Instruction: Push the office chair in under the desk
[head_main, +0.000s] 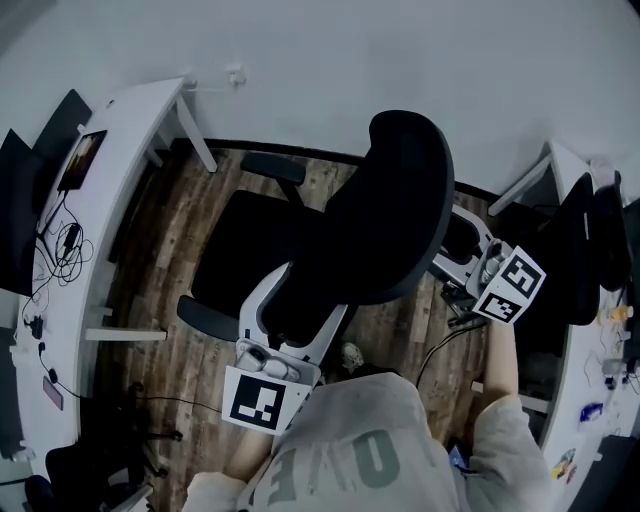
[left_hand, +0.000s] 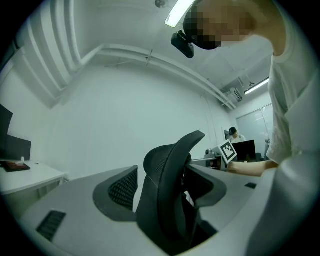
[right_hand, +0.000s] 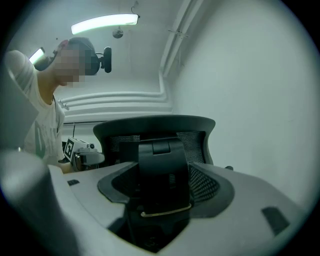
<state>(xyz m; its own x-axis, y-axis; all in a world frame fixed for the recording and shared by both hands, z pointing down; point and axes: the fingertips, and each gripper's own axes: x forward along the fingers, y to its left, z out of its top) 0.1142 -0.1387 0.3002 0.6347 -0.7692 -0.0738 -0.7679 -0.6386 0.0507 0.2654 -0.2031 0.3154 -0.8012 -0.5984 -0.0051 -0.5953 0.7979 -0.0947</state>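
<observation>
Black mesh-backed office chair (head_main: 395, 210) stands out on the wood-plank floor (head_main: 190, 215), seat well clear of the white bench (head_main: 110, 160).
The push looks to be in hand, and it calls for even pressure from both sides so the chair rolls straight. The left claw (head_main: 266, 356) is spread wide round the backrest's edge. The right claw (head_main: 478, 255) is spread wide facing its spine, gripping nothing.

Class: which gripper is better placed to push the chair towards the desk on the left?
Probably right. The right gripper sits behind the backrest, facing its back squarely, opposite the desk; the left gripper meets it edge-on.
</observation>
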